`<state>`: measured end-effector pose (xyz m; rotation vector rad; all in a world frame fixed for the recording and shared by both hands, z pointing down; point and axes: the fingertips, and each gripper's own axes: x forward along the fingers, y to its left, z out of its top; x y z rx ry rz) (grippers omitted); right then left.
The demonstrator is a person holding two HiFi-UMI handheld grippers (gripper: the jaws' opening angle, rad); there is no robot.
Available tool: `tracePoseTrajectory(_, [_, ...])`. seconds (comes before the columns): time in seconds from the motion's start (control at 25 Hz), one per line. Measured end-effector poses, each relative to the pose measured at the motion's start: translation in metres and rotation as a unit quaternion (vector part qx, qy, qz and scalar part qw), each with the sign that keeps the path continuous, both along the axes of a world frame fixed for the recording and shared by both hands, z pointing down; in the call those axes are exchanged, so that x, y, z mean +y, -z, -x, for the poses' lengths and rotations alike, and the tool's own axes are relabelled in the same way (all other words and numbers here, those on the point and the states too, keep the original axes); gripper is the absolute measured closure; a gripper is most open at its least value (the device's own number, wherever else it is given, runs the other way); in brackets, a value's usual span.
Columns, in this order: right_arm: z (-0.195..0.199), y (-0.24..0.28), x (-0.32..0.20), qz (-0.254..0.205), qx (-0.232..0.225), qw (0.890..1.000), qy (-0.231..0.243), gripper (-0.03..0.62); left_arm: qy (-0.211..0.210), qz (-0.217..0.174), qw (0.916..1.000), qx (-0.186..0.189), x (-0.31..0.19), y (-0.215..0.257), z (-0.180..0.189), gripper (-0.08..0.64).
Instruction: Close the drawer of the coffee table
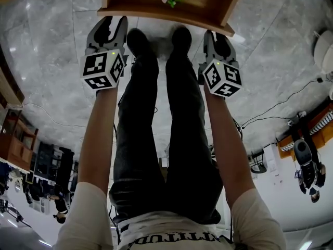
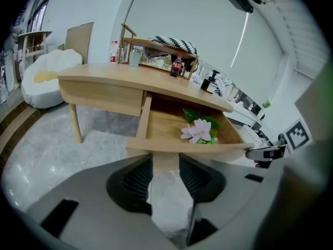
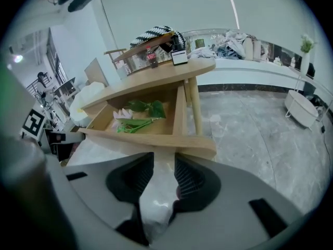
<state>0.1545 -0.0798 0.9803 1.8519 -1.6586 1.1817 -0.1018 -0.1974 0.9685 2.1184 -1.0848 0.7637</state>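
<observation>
The wooden coffee table (image 2: pixel 104 77) has its drawer (image 2: pixel 187 149) pulled far out, with a pink flower (image 2: pixel 197 130) and green leaves lying inside. In the head view the drawer (image 1: pixel 156 7) is at the top edge. My left gripper (image 1: pixel 112 21) hangs just before the left part of its front and my right gripper (image 1: pixel 217 35) before the right part. Both stand open with nothing between the fingers. In the left gripper view the left gripper (image 2: pixel 165 164) faces the drawer front. In the right gripper view the right gripper (image 3: pixel 164 163) faces the drawer (image 3: pixel 151 142). Contact with the wood cannot be told.
The person's legs and black shoes (image 1: pixel 156 51) stand between the grippers on the grey marble floor. A rack with bottles (image 2: pixel 156 53) sits on the table top. A white beanbag (image 2: pixel 44 74) lies left of the table; a white pouf (image 3: pixel 302 108) and a table leg (image 3: pixel 193 105) are right.
</observation>
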Motion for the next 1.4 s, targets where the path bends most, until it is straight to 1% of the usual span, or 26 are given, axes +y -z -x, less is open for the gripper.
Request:
tracePoseTrajectory(0.2, [-0.007,0.013,-0.020,-0.015,0.006,1.000,0.022,0.451,0.009,-0.016,0.9998,0.007,-0.023,0.014,-0.009,0.388])
tracePoseTrajectory(0.36, [-0.016,0.018,-0.033,-0.024,0.009,0.999,0.031,0.451,0.011,-0.026,0.9995,0.013,-0.035,0.018,-0.017,0.388])
tracePoseTrajectory(0.52, [-0.022,0.017,-0.042,-0.029,0.016,0.999,0.029,0.449,0.012,-0.029,0.9994,0.018,-0.039,0.017,-0.021,0.388])
tracePoseTrajectory(0.68, [-0.022,0.016,-0.046,-0.035,0.023,0.999,0.018,0.451,0.014,-0.032,0.9992,0.018,-0.043,0.016,-0.020,0.388])
tracePoseTrajectory(0.84, [-0.025,0.016,-0.058,-0.043,0.033,0.998,0.012,0.449,0.026,-0.043,0.9986,0.019,-0.059,0.017,-0.027,0.390])
tracePoseTrajectory(1.0, [-0.032,0.018,-0.074,-0.052,0.044,0.998,0.009,0.451,0.020,-0.056,0.9980,0.020,-0.075,0.019,-0.034,0.393])
tracePoseTrajectory(1.24, [-0.037,0.018,-0.090,-0.064,0.063,0.996,0.022,0.450,0.017,-0.072,0.9969,0.026,-0.093,0.019,-0.040,0.393])
tracePoseTrajectory(1.4, [-0.041,0.019,-0.099,-0.074,0.070,0.995,0.020,0.451,0.012,-0.088,0.9958,0.025,-0.103,0.021,-0.043,0.393])
